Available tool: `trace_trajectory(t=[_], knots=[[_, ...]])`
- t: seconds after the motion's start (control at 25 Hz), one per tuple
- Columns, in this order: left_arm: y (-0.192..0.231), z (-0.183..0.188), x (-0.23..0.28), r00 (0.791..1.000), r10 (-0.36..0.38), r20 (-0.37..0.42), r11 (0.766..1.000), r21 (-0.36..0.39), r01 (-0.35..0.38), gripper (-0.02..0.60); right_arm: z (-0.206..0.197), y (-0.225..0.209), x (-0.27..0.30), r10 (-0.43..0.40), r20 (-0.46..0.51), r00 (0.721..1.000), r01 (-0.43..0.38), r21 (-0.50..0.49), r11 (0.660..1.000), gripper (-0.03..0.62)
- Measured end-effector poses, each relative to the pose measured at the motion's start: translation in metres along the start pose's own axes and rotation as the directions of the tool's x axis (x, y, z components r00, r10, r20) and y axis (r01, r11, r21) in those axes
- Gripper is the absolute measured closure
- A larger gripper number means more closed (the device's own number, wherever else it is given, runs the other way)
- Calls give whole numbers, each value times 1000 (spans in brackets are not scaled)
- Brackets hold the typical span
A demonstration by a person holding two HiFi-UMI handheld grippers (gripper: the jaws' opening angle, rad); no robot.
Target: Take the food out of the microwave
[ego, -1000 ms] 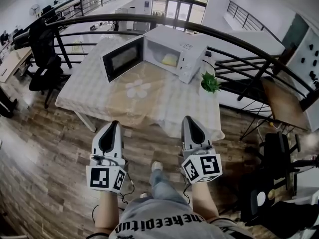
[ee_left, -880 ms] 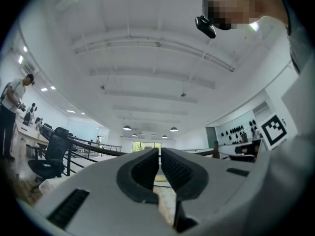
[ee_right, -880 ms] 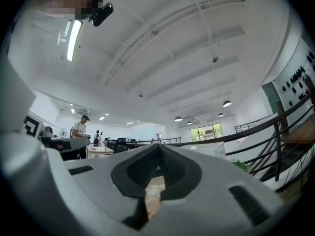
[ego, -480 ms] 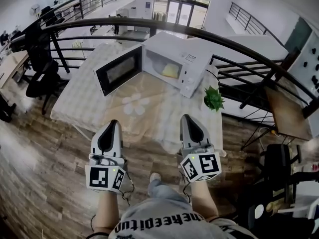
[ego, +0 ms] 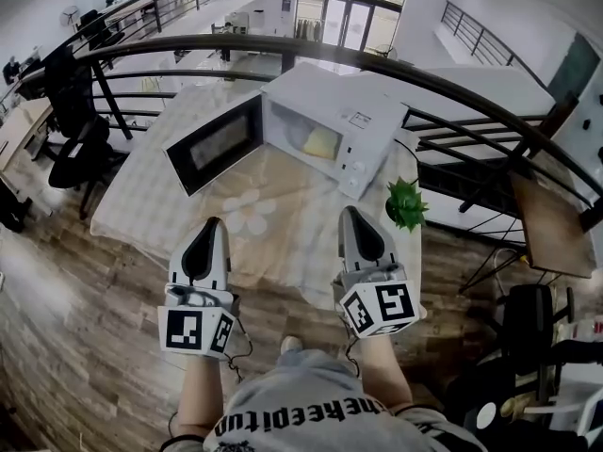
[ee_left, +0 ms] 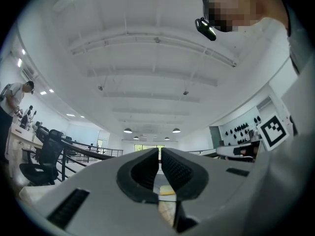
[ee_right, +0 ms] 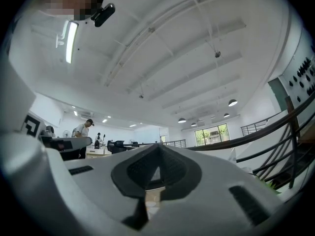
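Before the table's [ego: 141, 210] near edge, the left gripper [ego: 209, 222] is held with jaws all but closed on nothing. The door [ego: 215, 144] is swung open leftward, and the yellow food [ego: 320, 142] is seen inside the microwave [ego: 367, 97] at the far edge. The microwave's label is too small to be read. The right gripper [ego: 347, 211] is held closed and empty.

Bright even daylight, soft shadows, fisheye-bent edges, dark vignetted corners

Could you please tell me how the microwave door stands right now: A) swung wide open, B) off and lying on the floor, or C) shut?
A: in the head view the door hangs open beside the microwave, with yellow food showing inside.
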State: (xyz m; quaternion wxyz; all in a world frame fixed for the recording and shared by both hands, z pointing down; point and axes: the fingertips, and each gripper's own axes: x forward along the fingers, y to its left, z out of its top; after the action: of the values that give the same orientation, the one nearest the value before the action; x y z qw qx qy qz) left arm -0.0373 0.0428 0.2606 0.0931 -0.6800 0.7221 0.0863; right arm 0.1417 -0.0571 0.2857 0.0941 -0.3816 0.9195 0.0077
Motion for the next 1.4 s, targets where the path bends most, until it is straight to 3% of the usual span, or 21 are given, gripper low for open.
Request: trace_trajectory(t=[0.32,0.68,1.08,1.4], knots=[[-10,-10,22,1000,10,-15,999,30,-10,566,-12,-20,20,33,-3,999,-33,29,999,589],[12,-23,30,998,53,-41,998,34,-51,566,-28,-13,48,75,-31,997,-74,43,996,589],[35,-38,82,999,-5,-32,1000,5,5,566,-35,-24,97,36,-41,999,-35,15,999,589],[82,-45,138,999,-31,-17,1000,-1,31,566,-39,-29,164,3,-27,1000,-3,4,1000,589]])
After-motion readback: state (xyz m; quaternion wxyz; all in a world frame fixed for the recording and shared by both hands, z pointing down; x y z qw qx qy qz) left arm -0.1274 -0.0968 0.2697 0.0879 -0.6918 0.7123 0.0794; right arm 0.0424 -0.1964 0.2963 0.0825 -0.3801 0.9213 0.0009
